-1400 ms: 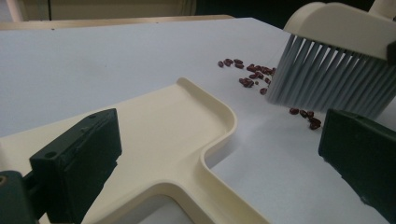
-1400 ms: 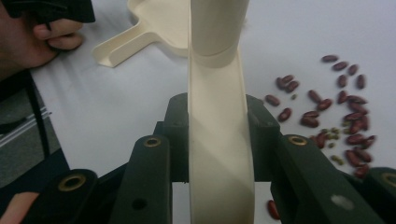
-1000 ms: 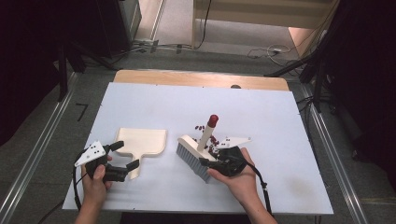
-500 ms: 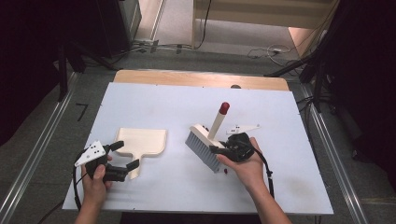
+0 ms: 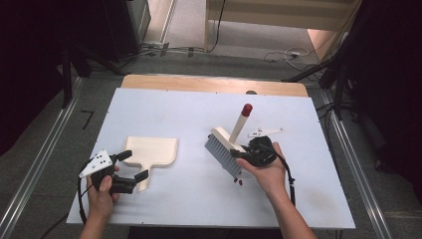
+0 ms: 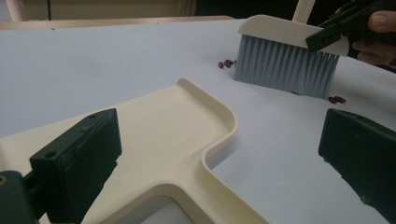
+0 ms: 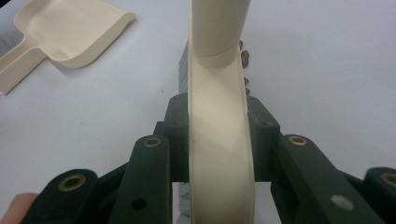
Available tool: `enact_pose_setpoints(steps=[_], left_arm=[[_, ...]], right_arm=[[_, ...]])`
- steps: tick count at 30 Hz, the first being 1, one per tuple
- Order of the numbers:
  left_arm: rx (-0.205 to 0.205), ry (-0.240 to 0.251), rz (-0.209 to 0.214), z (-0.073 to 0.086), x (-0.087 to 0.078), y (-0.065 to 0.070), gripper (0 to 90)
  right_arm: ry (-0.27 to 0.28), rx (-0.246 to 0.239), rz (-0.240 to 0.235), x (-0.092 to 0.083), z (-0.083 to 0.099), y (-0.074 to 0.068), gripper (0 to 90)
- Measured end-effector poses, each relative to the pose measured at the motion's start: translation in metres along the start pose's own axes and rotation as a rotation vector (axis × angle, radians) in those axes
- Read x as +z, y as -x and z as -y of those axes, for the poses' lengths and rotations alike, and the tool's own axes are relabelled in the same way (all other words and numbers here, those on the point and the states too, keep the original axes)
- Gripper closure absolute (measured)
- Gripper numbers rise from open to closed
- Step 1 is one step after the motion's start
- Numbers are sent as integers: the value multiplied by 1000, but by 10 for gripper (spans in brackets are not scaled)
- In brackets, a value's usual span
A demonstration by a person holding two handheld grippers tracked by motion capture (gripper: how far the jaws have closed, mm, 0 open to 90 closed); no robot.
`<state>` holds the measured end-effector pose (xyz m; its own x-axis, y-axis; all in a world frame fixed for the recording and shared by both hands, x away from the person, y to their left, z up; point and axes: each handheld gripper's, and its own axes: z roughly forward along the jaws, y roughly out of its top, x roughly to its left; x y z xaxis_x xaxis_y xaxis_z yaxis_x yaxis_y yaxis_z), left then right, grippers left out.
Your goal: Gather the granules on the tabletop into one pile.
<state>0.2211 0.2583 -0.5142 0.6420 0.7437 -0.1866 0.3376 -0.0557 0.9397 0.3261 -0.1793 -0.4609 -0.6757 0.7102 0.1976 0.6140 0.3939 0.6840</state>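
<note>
One brush (image 5: 226, 147), clamped in the right gripper (image 5: 242, 155) fingers. One dustpan (image 5: 150, 152), its handle between the left gripper (image 5: 133, 167) fingers, which stand apart. Several red beans (image 6: 227, 63) beside the bristles on the surface (image 5: 174, 107). No readable writing.

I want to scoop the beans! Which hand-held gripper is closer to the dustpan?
Left. The left hand-held gripper straddles the dustpan handle; the right one is off to its right, clamping the brush.

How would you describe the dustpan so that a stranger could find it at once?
Start from the white table and look at its near left part, in front of the left tool. There lies the dustpan, a flat cream scoop with raised edges and a short handle between the open jaws. Unlike the brush nearby, it has no bristles.
</note>
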Motion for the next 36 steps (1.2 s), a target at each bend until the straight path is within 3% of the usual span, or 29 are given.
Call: enact_pose_setpoints(steps=[5,9,13,17,20,22,26,30,32,36], left_arm=[[0,1,-1,0,0,0,0],[-2,3,0,0,0,-1,0],[-5,2,-2,0,1,-1,0],[0,-4,1,0,1,-1,0],[1,-5,-3,0,2,0,0],[2,-6,-3,0,1,0,0],[5,-11,-5,0,2,1,0],[4,-9,-5,0,2,1,0],[6,-9,-5,0,2,1,0],[6,-11,-5,0,2,1,0]], right_arm=[[7,-32,-11,-5,-3,-3,659],[14,-84,-28,-19,-8,-6,659],[26,-106,-63,-40,-8,-6,659],[19,-161,-121,-55,0,-8,658],[-7,-236,-153,-61,13,-12,659],[-15,-261,-204,-60,24,-11,659],[-42,-276,-248,-56,36,-6,659],[-67,-304,-262,-47,38,1,658],[-60,-292,-266,-43,36,9,659],[-52,-320,-266,-34,30,17,659]])
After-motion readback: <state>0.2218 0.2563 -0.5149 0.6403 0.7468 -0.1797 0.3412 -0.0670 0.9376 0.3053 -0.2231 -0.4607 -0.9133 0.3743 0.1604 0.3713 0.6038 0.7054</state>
